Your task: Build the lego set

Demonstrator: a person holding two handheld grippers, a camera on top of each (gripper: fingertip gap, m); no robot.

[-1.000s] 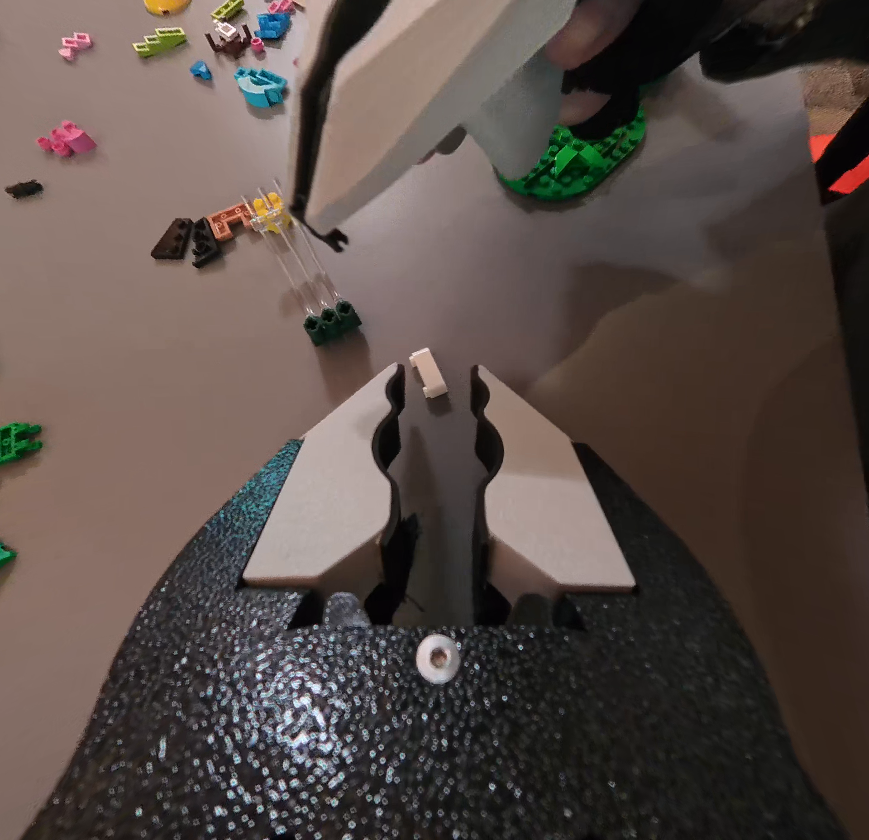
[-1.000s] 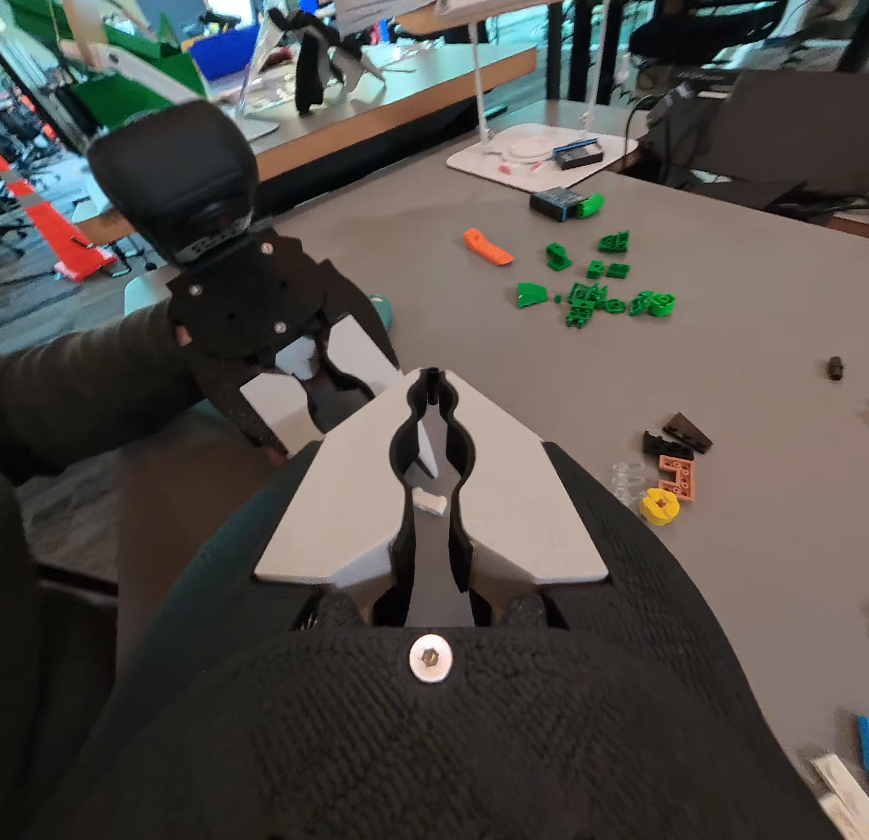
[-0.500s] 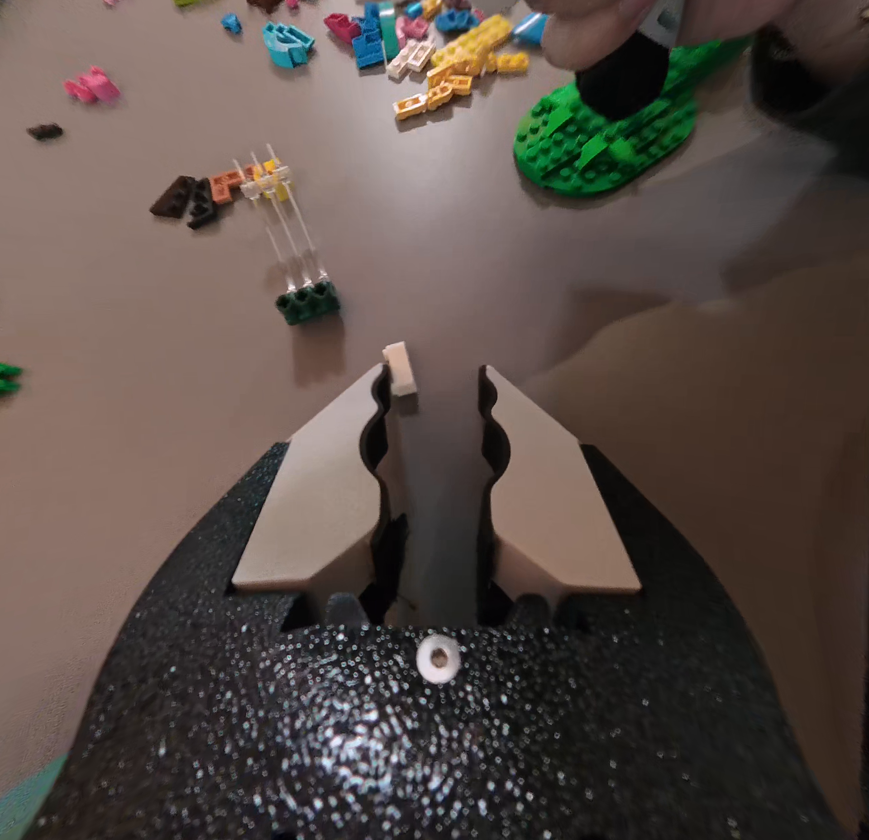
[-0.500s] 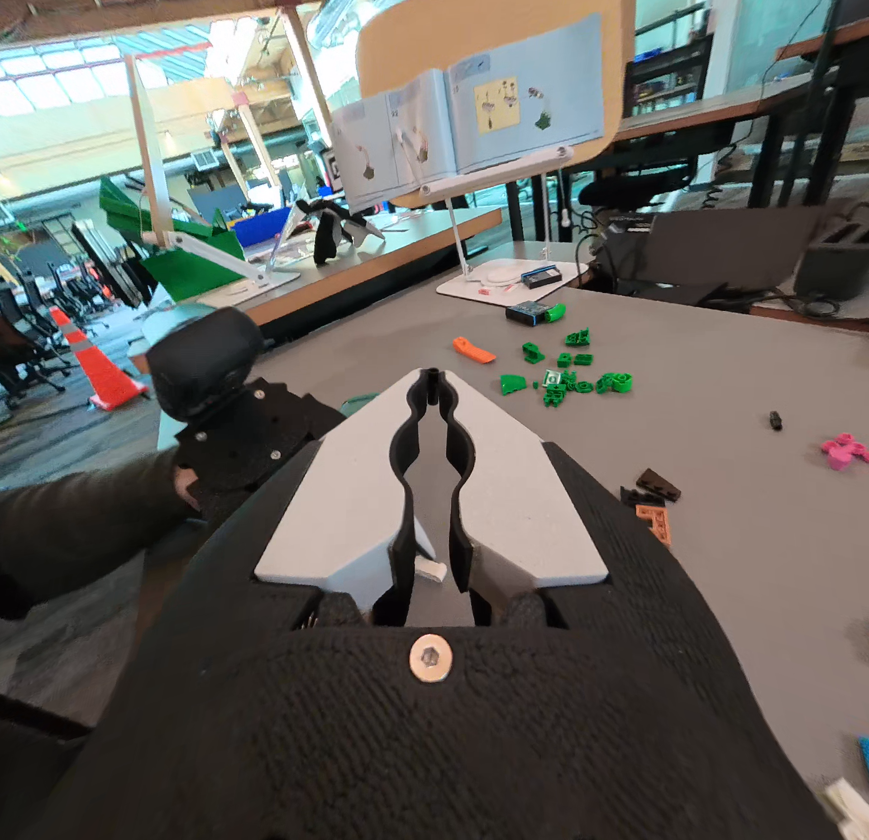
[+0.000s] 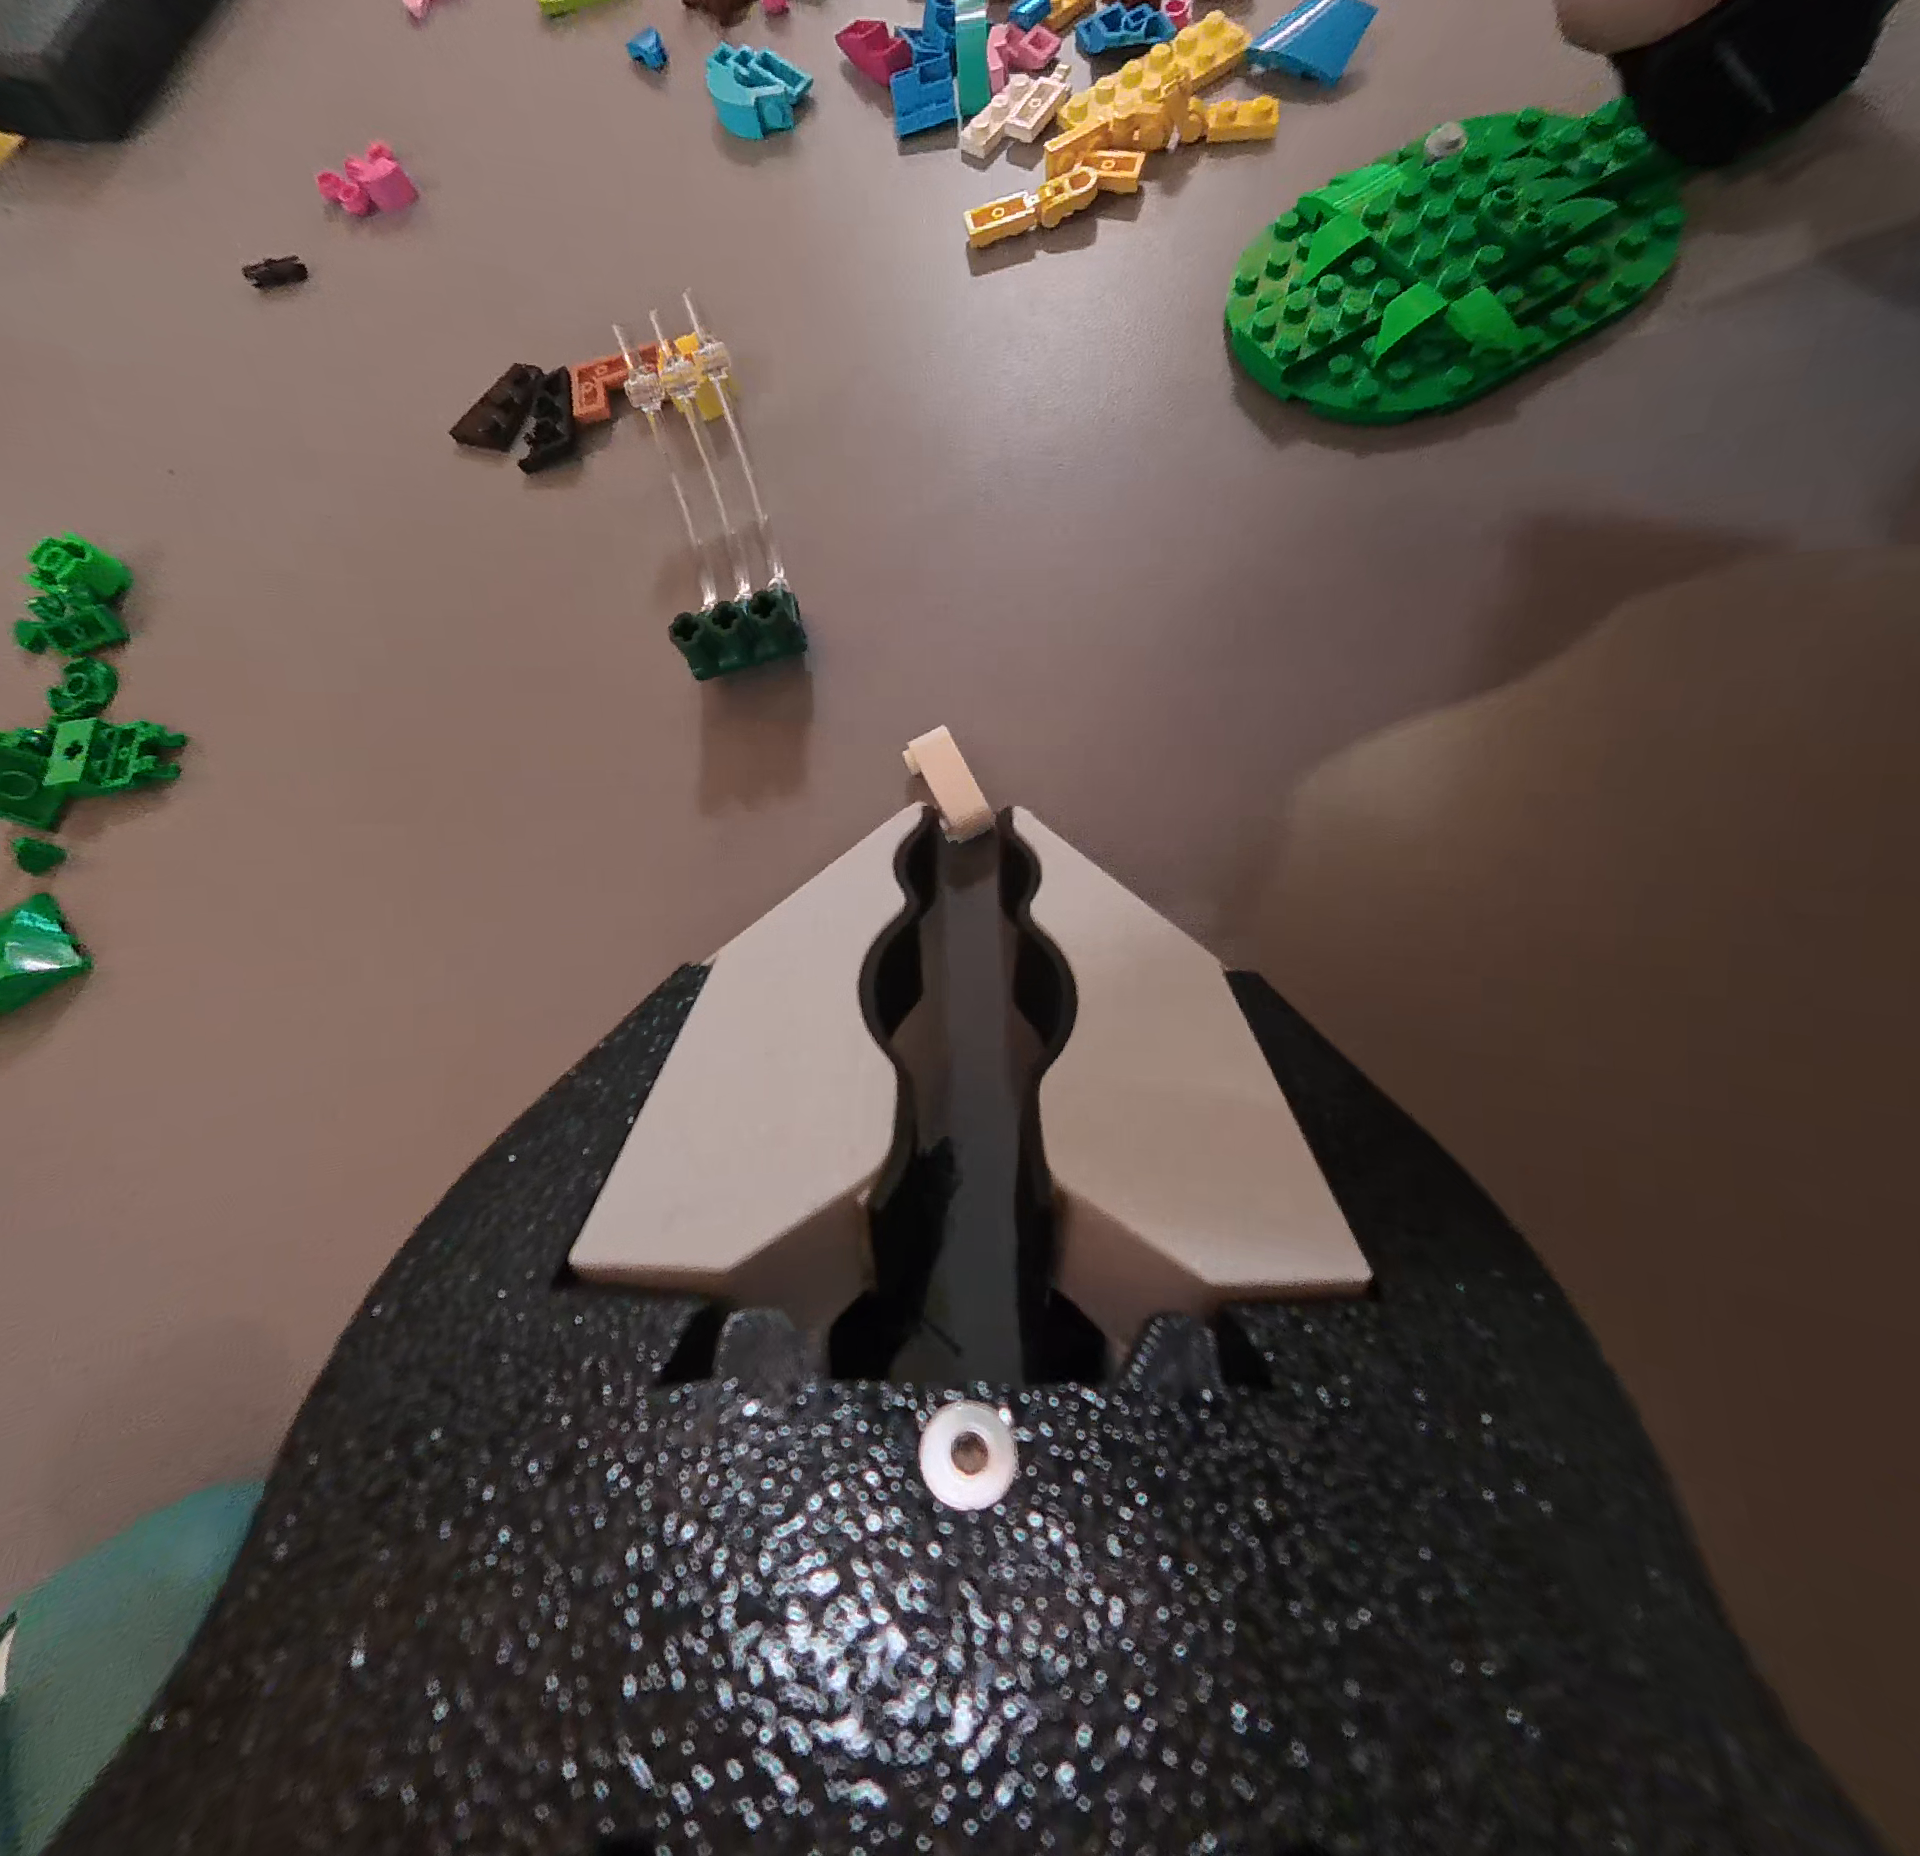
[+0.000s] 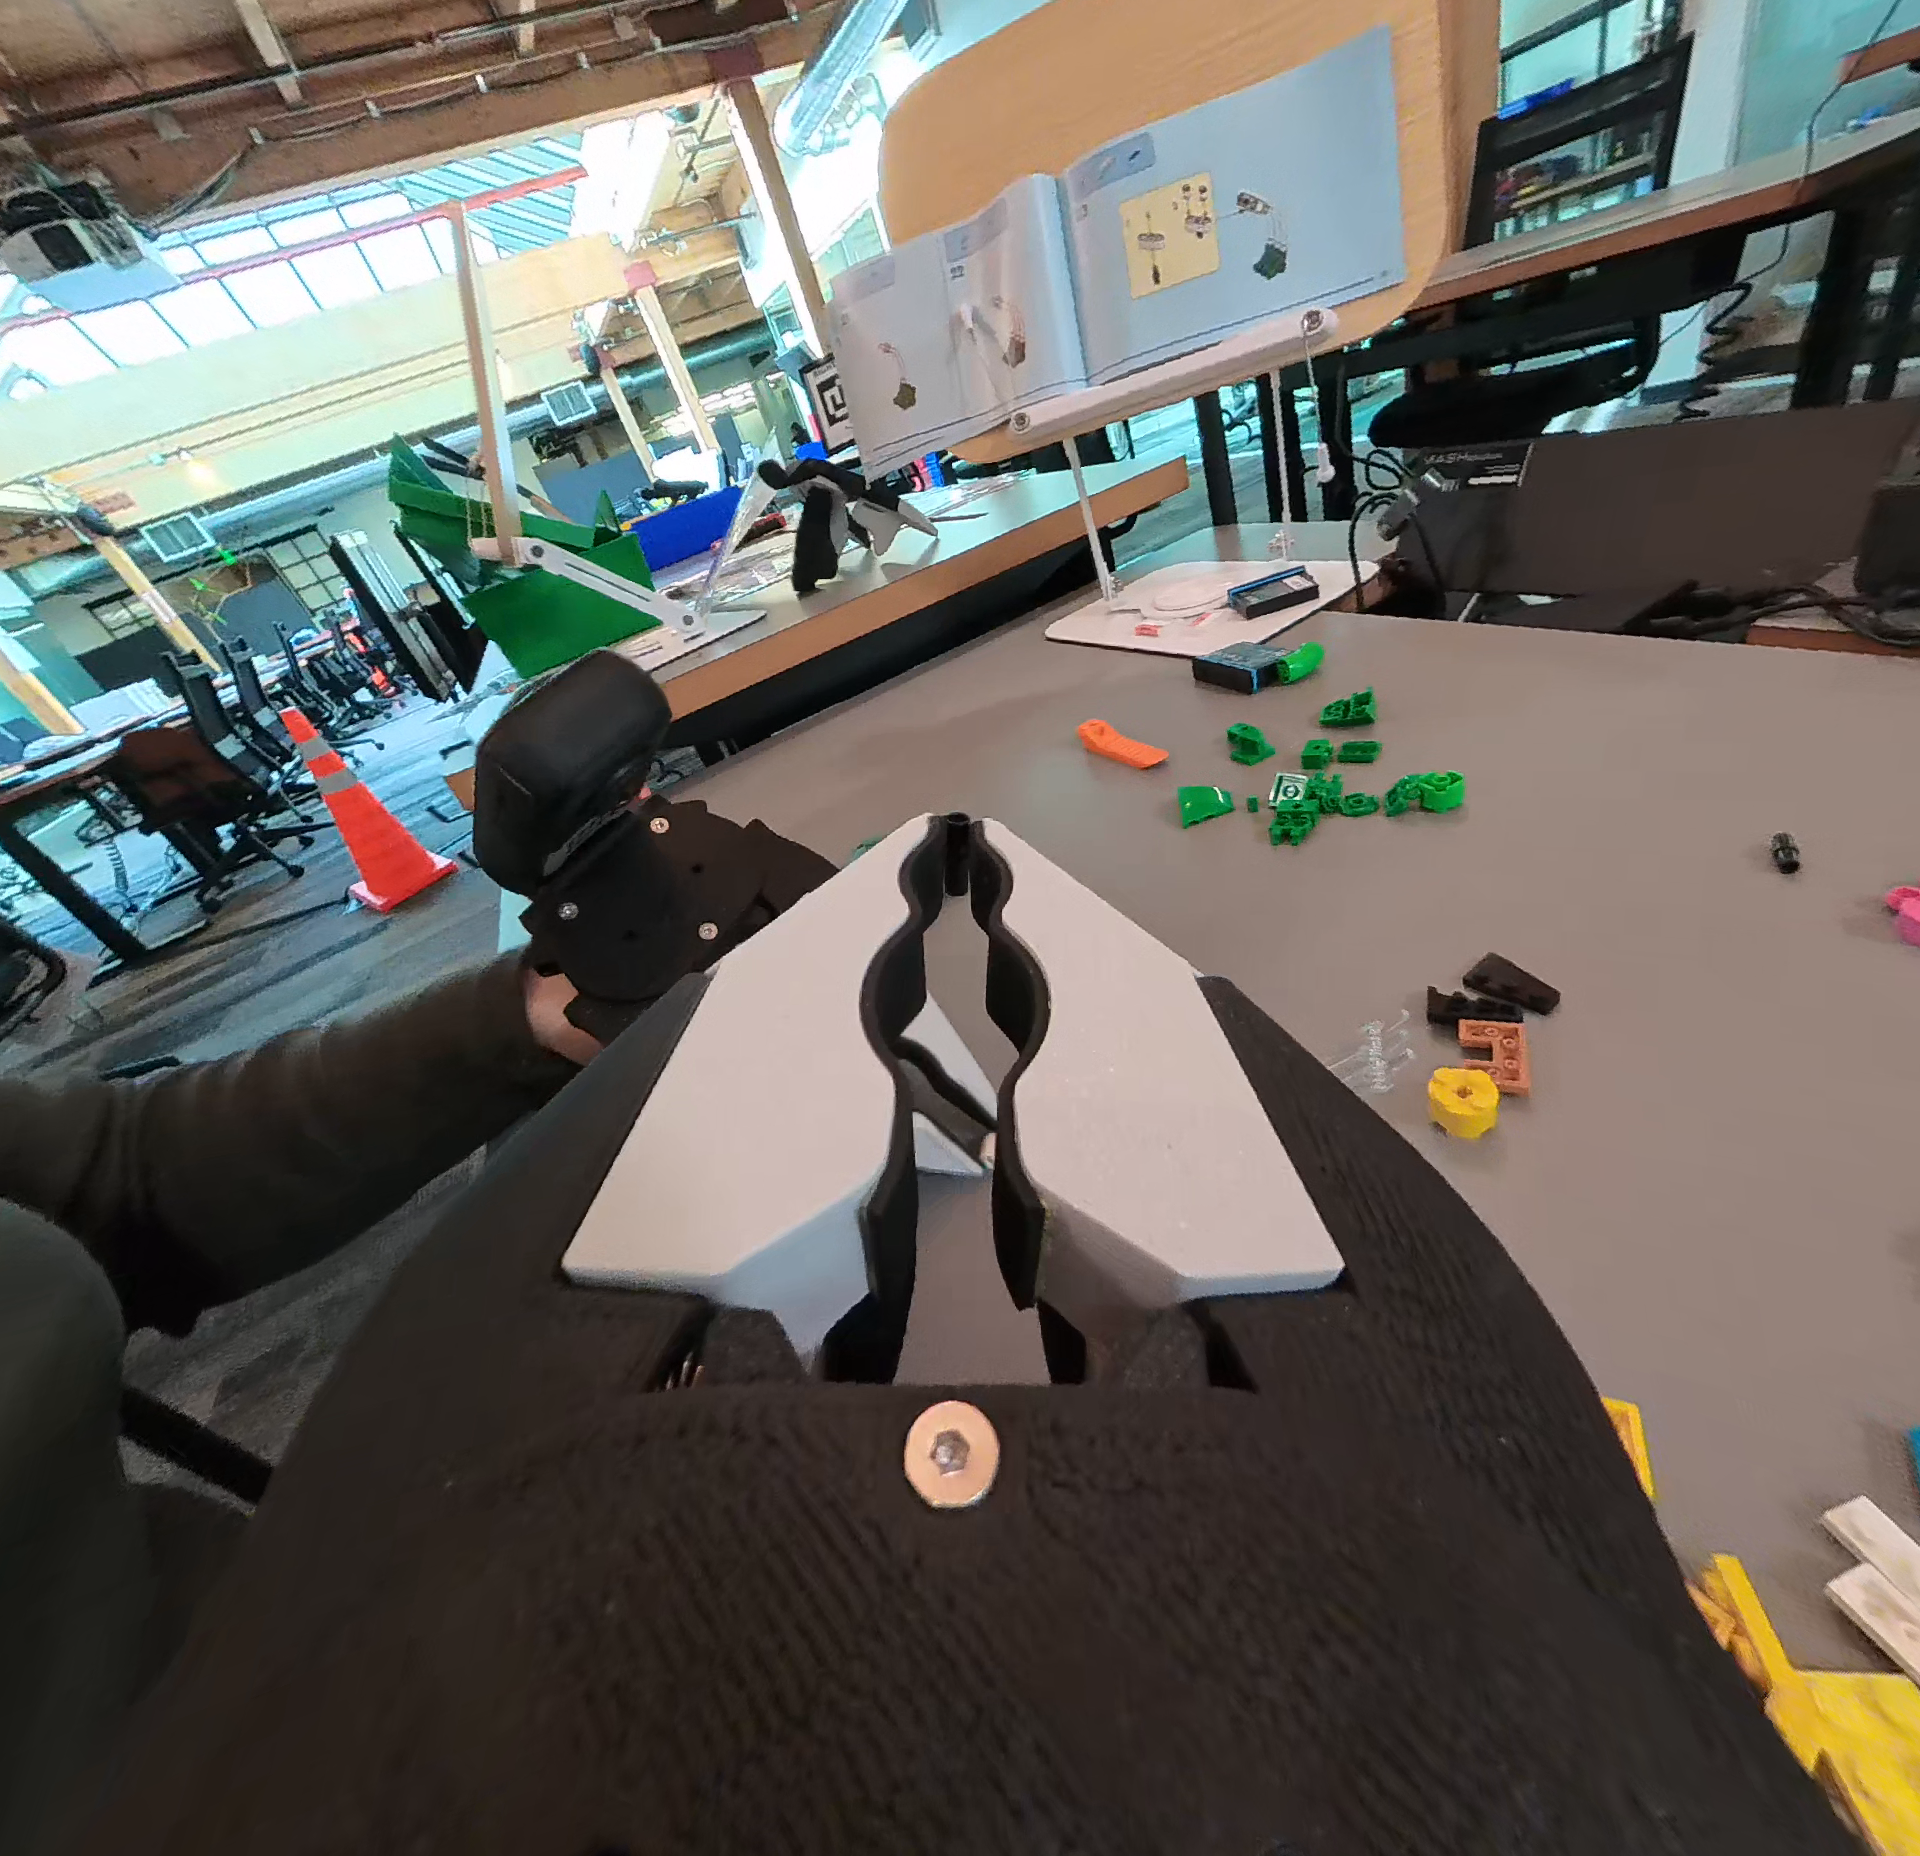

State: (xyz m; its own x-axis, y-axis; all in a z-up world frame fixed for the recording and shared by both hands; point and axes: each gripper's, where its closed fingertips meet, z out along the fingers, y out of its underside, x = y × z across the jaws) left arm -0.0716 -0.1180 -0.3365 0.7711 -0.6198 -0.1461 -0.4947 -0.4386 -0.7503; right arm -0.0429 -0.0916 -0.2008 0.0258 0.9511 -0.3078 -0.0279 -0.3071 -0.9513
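Left gripper (image 5: pixel 964 819): jaws closed on a small white piece (image 5: pixel 948 790), pinched only at the tips, just above the desk (image 5: pixel 1039 518). Green base plate (image 5: pixel 1455 279) lies far right, well apart. Right gripper (image 6: pixel 958 850): jaws clamped on a small black peg (image 6: pixel 957 852), raised. Risk: the shallow, skewed tip grip may let the white piece twist or drop during transfer.

The left gripper (image 5: pixel 964 819) points down toward the table, its 2 pale fingers (image 5: pixel 790 1027) drawn close and pinching a small white piece at the tips. The right gripper (image 6: pixel 958 850) is raised and angled outward, its fingers (image 6: pixel 1132 1089) nearly together, clamping a small black piece (held upright). A dark-sleeved forearm (image 6: pixel 260 1131) grips the left tool.
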